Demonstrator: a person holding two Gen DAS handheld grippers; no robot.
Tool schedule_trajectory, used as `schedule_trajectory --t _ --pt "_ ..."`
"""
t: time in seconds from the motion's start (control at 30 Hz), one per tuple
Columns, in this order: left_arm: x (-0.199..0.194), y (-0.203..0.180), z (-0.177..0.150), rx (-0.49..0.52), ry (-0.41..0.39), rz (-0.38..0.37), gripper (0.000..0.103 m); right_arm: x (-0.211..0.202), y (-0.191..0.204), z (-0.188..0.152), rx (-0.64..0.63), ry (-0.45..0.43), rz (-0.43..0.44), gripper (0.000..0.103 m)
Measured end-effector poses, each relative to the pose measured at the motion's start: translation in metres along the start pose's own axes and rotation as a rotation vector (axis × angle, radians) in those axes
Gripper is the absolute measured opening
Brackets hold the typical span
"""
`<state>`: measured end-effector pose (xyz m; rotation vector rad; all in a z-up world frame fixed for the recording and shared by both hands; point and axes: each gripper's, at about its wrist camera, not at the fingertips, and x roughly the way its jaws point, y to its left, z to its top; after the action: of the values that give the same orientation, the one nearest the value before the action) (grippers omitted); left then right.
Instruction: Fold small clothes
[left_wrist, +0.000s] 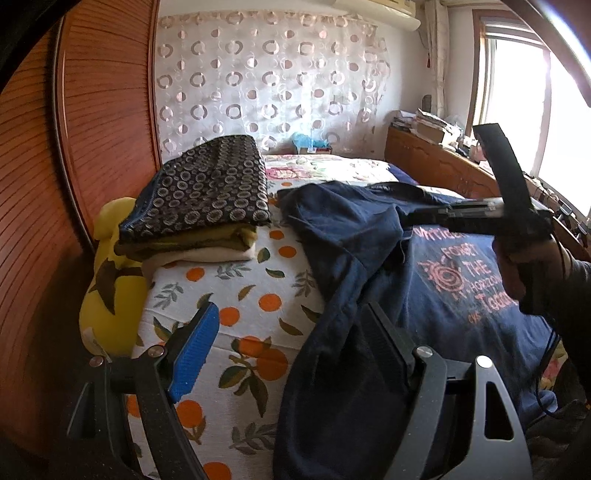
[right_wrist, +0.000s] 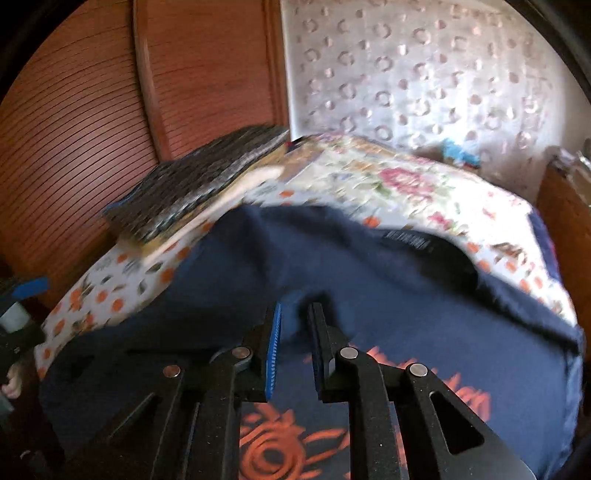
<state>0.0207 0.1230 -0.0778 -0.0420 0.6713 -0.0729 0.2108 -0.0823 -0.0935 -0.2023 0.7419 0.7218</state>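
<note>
Left gripper (left_wrist: 291, 332): jaws spread wide, holding nothing, low over the near edge of the bed (left_wrist: 236, 288). Blue pad (left_wrist: 195, 354) on the left finger above the orange-print sheet; right finger over a hanging fold of the navy T-shirt (left_wrist: 354, 236), whether touching it cannot be told.

Right gripper (right_wrist: 295, 332): jaws parted by a narrow gap, no cloth pinched between the pads, hovering just above the navy fabric near the printed design. Seen from the left wrist view as a dark body held by a hand (left_wrist: 517, 266) at the right, above the shirt. Right wrist view blurred.

T-shirt spread across the near part of the bed, front up, orange-pink lettering and a spiral sun print (right_wrist: 269, 450) showing. Left side bunched in a ridge, one part draped over the bed edge toward the left gripper. Collar region with a label (right_wrist: 410, 238) toward the far side.

Beyond the shirt, to the left, a stack of folded clothes (left_wrist: 199, 206) on the sheet: dark ring-patterned piece on top, olive and cream layers below. Just beside the stack, at the bed's left edge, a yellow plush toy (left_wrist: 110, 288). Wooden slatted panel (left_wrist: 74, 147) behind on the left. White curtain with ring pattern (left_wrist: 266, 81) at the back. Bright window (left_wrist: 517, 103) on the right above a wooden headboard (left_wrist: 424, 155) cluttered with papers.
</note>
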Motion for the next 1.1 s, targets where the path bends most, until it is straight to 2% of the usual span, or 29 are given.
schedule_trajectory --t 0.1,0.27,0.37,0.4,0.43,0.47,0.67,0.8,0.87,0.93,1.0,1.1 --pt "0.005 -0.001 -0.003 0.002 0.013 -0.005 0.080 0.004 0.001 -0.003 -0.023 0.021 0.047 0.036" --pt "0.019 -0.005 -0.004 0.033 0.048 -0.005 0.078 0.021 -0.005 -0.002 -0.020 0.092 0.054 0.037" --pt "0.023 -0.008 0.000 0.039 0.048 -0.018 0.077 0.024 -0.005 0.003 -0.033 0.099 0.039 0.037" --pt "0.024 -0.010 0.002 0.039 0.047 -0.020 0.077 0.025 -0.006 0.002 -0.046 0.097 0.035 0.033" --pt "0.025 -0.011 0.003 0.042 0.046 -0.022 0.077 0.022 -0.007 0.003 -0.053 0.093 0.035 0.008" --pt "0.026 -0.014 0.005 0.047 0.044 -0.024 0.077 0.017 -0.008 0.004 -0.060 0.087 0.043 0.003" --pt "0.034 -0.029 0.016 0.093 0.048 -0.035 0.077 -0.026 -0.026 -0.007 -0.027 -0.004 0.019 0.002" --pt "0.042 -0.040 0.023 0.125 0.054 -0.049 0.077 -0.040 -0.045 -0.022 -0.003 0.000 -0.033 0.002" --pt "0.050 -0.047 0.028 0.147 0.064 -0.064 0.073 -0.040 -0.047 -0.026 -0.001 0.016 -0.039 0.003" --pt "0.056 -0.054 0.033 0.164 0.078 -0.076 0.069 -0.038 -0.047 -0.028 0.001 0.046 -0.055 0.022" --pt "0.062 -0.063 0.037 0.192 0.083 -0.097 0.064 -0.035 -0.046 -0.025 0.005 0.046 -0.063 0.028" --pt "0.073 -0.075 0.043 0.217 0.106 -0.138 0.051 -0.039 -0.049 -0.024 0.021 0.038 -0.064 0.030"
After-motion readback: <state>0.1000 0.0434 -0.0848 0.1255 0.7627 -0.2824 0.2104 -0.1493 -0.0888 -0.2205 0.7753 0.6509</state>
